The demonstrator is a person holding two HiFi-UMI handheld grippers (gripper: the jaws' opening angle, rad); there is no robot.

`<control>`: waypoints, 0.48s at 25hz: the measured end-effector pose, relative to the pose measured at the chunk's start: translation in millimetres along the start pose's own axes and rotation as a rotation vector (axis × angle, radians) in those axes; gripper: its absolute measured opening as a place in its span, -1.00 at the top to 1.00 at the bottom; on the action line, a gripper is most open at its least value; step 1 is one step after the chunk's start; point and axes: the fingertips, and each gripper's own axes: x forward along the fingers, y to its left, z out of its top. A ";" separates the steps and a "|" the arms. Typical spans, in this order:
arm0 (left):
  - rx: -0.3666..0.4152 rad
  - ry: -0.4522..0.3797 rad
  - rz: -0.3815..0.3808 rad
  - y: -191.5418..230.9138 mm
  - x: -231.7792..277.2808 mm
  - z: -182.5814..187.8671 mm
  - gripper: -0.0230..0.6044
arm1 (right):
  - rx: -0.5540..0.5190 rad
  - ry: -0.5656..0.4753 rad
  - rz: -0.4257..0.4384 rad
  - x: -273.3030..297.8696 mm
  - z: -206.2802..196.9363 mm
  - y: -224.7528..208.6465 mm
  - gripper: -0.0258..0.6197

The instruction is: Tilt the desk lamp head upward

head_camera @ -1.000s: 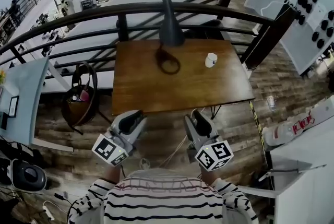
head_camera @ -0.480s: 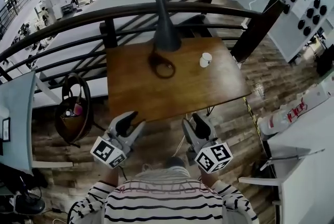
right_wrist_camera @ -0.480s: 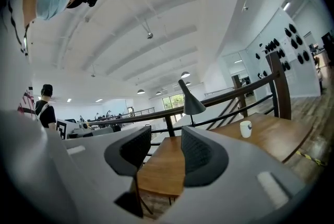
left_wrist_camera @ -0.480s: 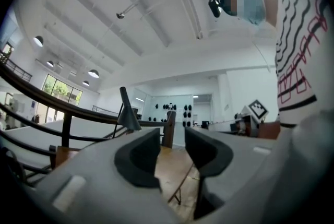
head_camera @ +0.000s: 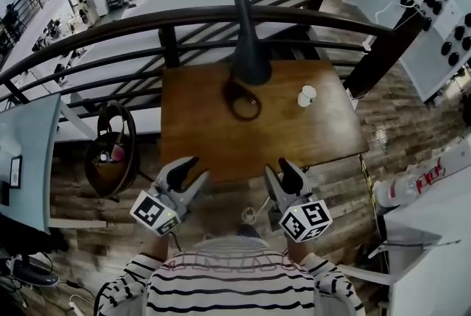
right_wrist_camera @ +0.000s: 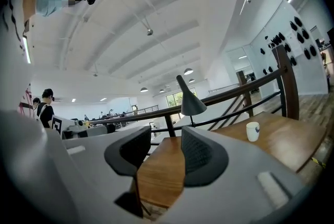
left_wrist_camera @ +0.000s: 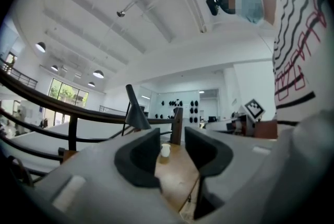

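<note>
The desk lamp (head_camera: 249, 49) sits at the bench's (head_camera: 199, 138) far edge, roughly mid-way along, well apart from both tools hovering just off the near edge. The left tool (head_camera: 193, 169) and right tool (head_camera: 281, 169) both have jaws spread, gripping nothing. So that's one lamp, one white cup (head_camera: 306, 95) toward the right edge, two tools.

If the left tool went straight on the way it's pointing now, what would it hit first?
Probably the small white cup standing on the brown wooden table: it sits centred between the open jaws of the left tool. Depth is unclear, so the tool might pass over it.
</note>
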 end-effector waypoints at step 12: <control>0.032 -0.003 0.096 21.7 111.4 -7.1 0.48 | -0.004 0.012 0.097 36.8 32.3 -98.6 0.40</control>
